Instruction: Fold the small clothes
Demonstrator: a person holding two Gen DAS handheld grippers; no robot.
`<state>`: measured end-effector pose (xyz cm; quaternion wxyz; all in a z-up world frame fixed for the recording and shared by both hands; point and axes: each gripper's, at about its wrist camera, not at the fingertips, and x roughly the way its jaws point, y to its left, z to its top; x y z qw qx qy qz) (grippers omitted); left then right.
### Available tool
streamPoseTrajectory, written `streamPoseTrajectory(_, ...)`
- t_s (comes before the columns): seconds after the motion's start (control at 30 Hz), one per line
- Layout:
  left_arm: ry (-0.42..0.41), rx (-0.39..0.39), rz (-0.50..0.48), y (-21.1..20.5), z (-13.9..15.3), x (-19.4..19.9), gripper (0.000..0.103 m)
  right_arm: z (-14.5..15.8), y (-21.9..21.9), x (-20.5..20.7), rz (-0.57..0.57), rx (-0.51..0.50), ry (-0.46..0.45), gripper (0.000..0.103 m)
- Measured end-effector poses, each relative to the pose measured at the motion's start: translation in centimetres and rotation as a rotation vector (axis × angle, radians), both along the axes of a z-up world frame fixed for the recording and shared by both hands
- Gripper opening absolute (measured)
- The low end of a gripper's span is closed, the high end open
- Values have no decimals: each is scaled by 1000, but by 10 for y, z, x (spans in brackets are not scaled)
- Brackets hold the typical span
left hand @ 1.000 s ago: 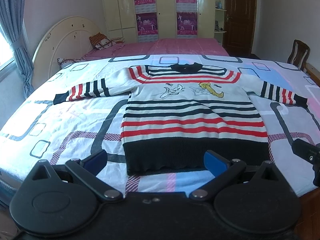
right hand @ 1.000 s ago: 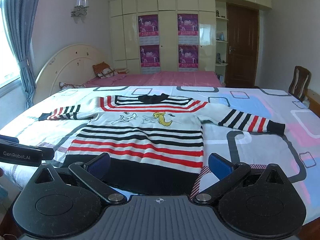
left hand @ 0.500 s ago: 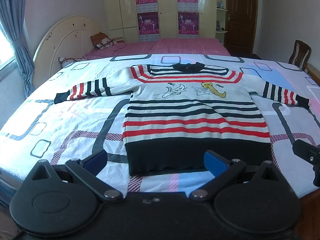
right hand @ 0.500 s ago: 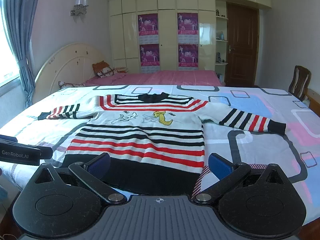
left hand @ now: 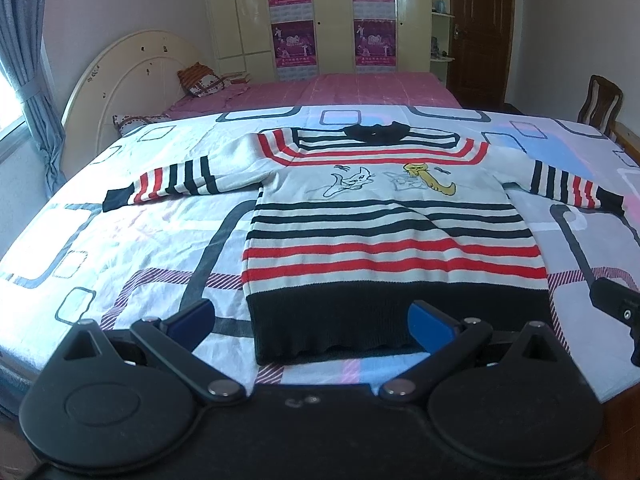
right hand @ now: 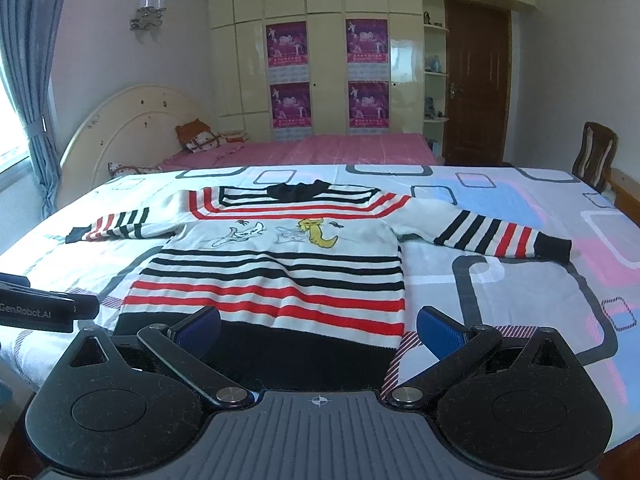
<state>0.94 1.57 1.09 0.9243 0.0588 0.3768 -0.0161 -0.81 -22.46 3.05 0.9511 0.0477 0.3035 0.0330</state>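
A small striped sweater (left hand: 384, 224) (right hand: 280, 264) lies flat and face up on the bed, sleeves spread wide, black hem nearest me, cartoon print on the chest. My left gripper (left hand: 312, 320) hovers open just short of the hem's left half, blue pads wide apart and holding nothing. My right gripper (right hand: 318, 330) is open over the hem's right part, also with nothing between its pads. The left sleeve cuff (left hand: 116, 198) and right sleeve cuff (right hand: 556, 248) rest on the sheet. Each gripper's tip shows at the edge of the other view.
The bed sheet (left hand: 120, 248) has a pattern of rounded rectangles in grey, blue and pink. Behind it stand a pink bed (right hand: 340, 148), a cream headboard (left hand: 132, 76), wardrobes with posters, a dark door (right hand: 476, 80) and a wooden chair (right hand: 596, 156) at right.
Both views have risen and tilted slightly, so the sweater sits a little lower in the frames. Grippers remain open; the sweater has not moved.
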Motion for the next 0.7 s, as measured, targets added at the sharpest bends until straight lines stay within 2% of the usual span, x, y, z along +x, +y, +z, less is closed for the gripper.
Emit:
streamPoseTrajectory(0.37,15,13,-15,-6,-12,38,103,-13,-9,35,-51,-18,29,103)
streamPoseTrajectory(0.7,24,15,-34,-1,-27,96,103,-26,-14,81,-135,-30,46,103)
